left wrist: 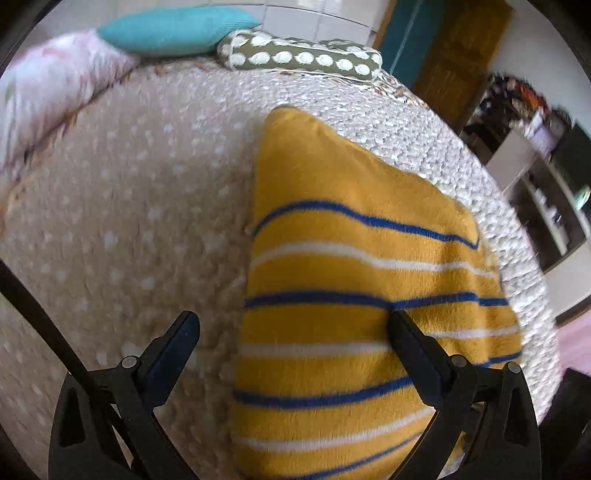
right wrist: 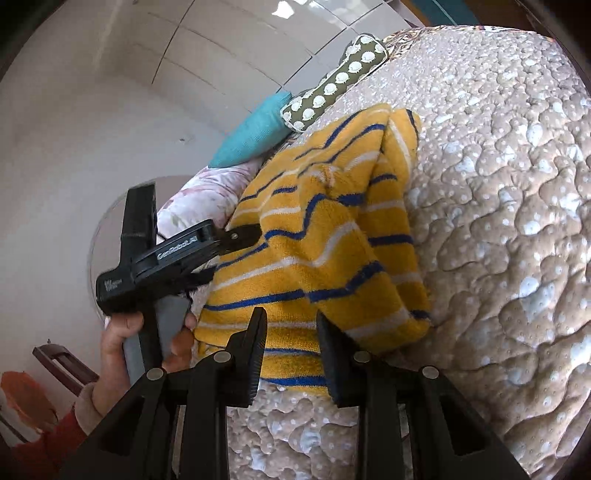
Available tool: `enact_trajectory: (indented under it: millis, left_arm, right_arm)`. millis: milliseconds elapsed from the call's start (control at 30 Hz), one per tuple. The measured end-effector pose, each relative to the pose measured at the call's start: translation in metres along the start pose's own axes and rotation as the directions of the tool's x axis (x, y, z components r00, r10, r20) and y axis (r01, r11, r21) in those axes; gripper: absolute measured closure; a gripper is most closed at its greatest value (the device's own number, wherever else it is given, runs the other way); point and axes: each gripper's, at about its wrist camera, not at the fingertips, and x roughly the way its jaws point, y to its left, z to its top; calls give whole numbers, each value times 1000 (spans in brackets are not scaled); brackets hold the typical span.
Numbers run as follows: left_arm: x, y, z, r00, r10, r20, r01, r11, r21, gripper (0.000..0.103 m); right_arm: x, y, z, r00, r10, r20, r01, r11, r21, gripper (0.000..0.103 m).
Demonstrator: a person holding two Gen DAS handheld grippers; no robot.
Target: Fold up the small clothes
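A yellow garment (left wrist: 354, 280) with blue and white stripes lies folded on the quilted beige bedspread (left wrist: 122, 221). My left gripper (left wrist: 291, 328) hangs open and wide just above it. The garment's left edge runs between the jaws, and the right finger is over the cloth. In the right wrist view the garment (right wrist: 325, 236) shows a folded flap on top. My right gripper (right wrist: 291, 339) is at its near edge, jaws a narrow gap apart, with striped cloth visible through the gap and no pad pressing on it. A hand (right wrist: 118, 339) holds the left gripper, one of whose fingertips (right wrist: 243, 234) reaches the garment's left edge.
A teal pillow (left wrist: 173, 29), an olive bolster with white dots (left wrist: 299, 55) and a pink floral pillow (left wrist: 55, 92) line the far side of the bed. Shelves with clutter (left wrist: 535, 166) stand past the bed's right edge. A white wall (right wrist: 74, 129) is beyond the pillows.
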Motion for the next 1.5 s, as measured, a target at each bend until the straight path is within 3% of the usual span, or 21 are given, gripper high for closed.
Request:
enact_trajectory:
  millis: [67, 133, 300, 367, 467, 667, 800, 900, 1033, 1500]
  left_arm:
    - [-12, 6, -4, 1000, -14, 22, 14, 1000, -15, 2]
    - [-32, 5, -12, 996, 28, 87, -29, 1000, 10, 2]
    - [-87, -4, -53, 951, 142, 273, -171, 981, 86, 2]
    - [-98, -5, -73, 931, 195, 309, -235, 967, 100, 2]
    - [-104, 0, -101, 916, 253, 311, -295, 950, 98, 2]
    - [-83, 14, -144, 950, 255, 182, -274, 958, 88, 2]
    - [-62, 26, -156, 970, 231, 76, -234, 971, 41, 2]
    - [-61, 27, -158, 968, 237, 77, -239, 971, 27, 0]
    - [-54, 24, -158, 964, 258, 69, -262, 964, 42, 0]
    - [-56, 29, -161, 973, 220, 70, -221, 975, 19, 0]
  right_arm:
    - [-1, -2, 0, 1000, 17, 6, -17, 1000, 13, 74]
    - [-2, -4, 0, 999, 31, 8, -31, 999, 25, 74]
    - [-5, -9, 0, 999, 52, 11, -52, 997, 49, 74]
    - [-9, -11, 0, 999, 50, 14, -51, 997, 52, 74]
    - [-13, -12, -1, 999, 35, 16, -35, 998, 51, 74]
    - [-26, 5, -12, 997, -75, 26, 75, 997, -11, 73]
    - [-23, 30, -21, 983, -183, 27, 185, 976, -112, 63]
    - [-15, 57, -28, 954, -296, 44, 298, 923, -243, 55]
    - [-10, 71, -35, 929, -364, 72, 368, 877, -309, 53]
    - [-33, 66, -20, 886, -434, 163, 462, 852, -244, 50]
